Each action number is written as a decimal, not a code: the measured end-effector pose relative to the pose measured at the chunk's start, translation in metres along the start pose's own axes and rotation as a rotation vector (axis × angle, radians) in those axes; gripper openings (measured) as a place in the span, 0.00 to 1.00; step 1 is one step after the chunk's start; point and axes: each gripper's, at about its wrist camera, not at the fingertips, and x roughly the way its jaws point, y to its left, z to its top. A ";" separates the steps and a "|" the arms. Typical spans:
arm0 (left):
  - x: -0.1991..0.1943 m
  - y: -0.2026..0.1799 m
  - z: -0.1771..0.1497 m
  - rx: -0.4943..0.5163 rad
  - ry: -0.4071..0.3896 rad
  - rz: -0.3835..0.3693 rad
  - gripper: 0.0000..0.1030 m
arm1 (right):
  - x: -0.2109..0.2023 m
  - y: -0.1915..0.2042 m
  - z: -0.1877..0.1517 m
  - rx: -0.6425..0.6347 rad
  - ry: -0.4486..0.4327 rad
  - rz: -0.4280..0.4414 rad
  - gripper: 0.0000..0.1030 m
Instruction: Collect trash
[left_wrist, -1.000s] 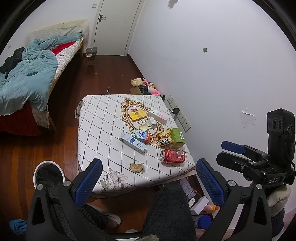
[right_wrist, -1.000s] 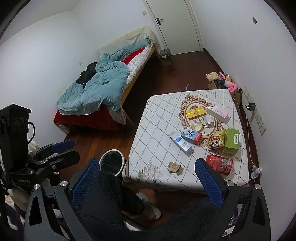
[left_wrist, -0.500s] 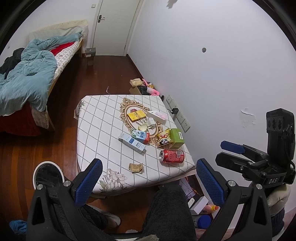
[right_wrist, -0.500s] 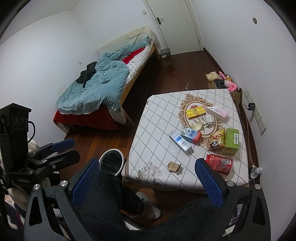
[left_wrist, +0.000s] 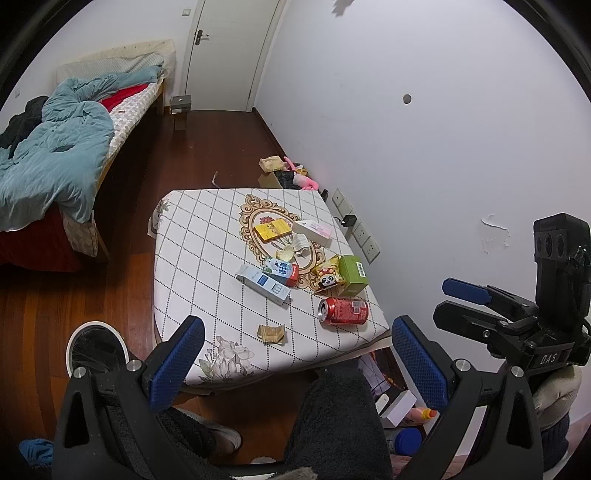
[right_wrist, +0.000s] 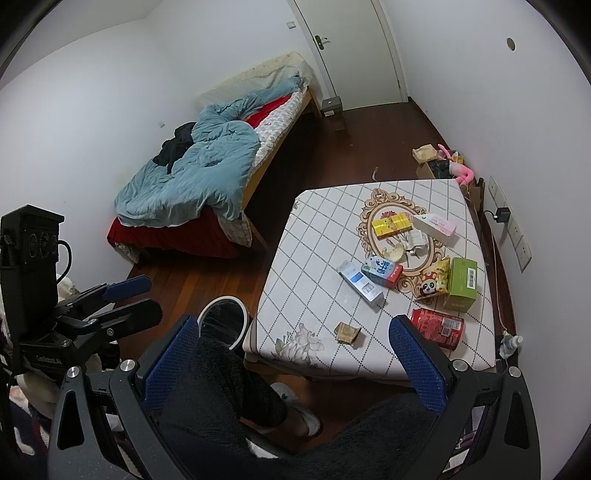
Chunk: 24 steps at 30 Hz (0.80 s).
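The left tool (left_wrist: 295, 365) is held wide open above the near edge of the worktop (left_wrist: 207, 258), and nothing is gripped between its blue, finely textured pads (left_wrist: 177, 363). The right tool (right_wrist: 291, 362) is likewise spread wide and holds nothing; it is also seen from the side in the left view (left_wrist: 476, 299).

The worktop is covered with a white cloth printed with a dark diamond grid and a golden oval ornament. Ahead of the left tool, nearest to it, a small crumpled piece of brown paper (left_wrist: 272, 333) lies flat. To the right of it a red metal can (left_wrist: 343, 311) lies on its side, its long axis across the view and its opened top turned to the left. Further ahead a long white-and-blue carton box (left_wrist: 263, 284) lies flat, its long axis running diagonally from far left to near right. Just beyond it lies a small milk carton with red base (left_wrist: 281, 270). To the right a glossy snack bag with a panda picture (left_wrist: 327, 277) touches a green cardboard box (left_wrist: 353, 275). Still further away a flat yellow packet (left_wrist: 272, 229) and a long white-and-pink box (left_wrist: 314, 230) are seen, with crumpled white wrappers (left_wrist: 300, 244) between them and the milk carton.

To the left of the worktop, on the dark wooden floor, a round bin with white rim (left_wrist: 96, 349) stands.
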 end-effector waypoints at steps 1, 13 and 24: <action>0.000 0.000 0.000 0.000 0.000 -0.001 1.00 | 0.000 0.000 0.000 -0.001 0.000 0.000 1.00; 0.002 -0.002 0.000 0.000 0.008 0.000 1.00 | 0.000 0.000 0.000 -0.001 0.000 -0.001 1.00; 0.003 -0.002 0.000 0.001 0.009 0.001 1.00 | 0.000 0.000 0.000 0.000 0.001 0.002 1.00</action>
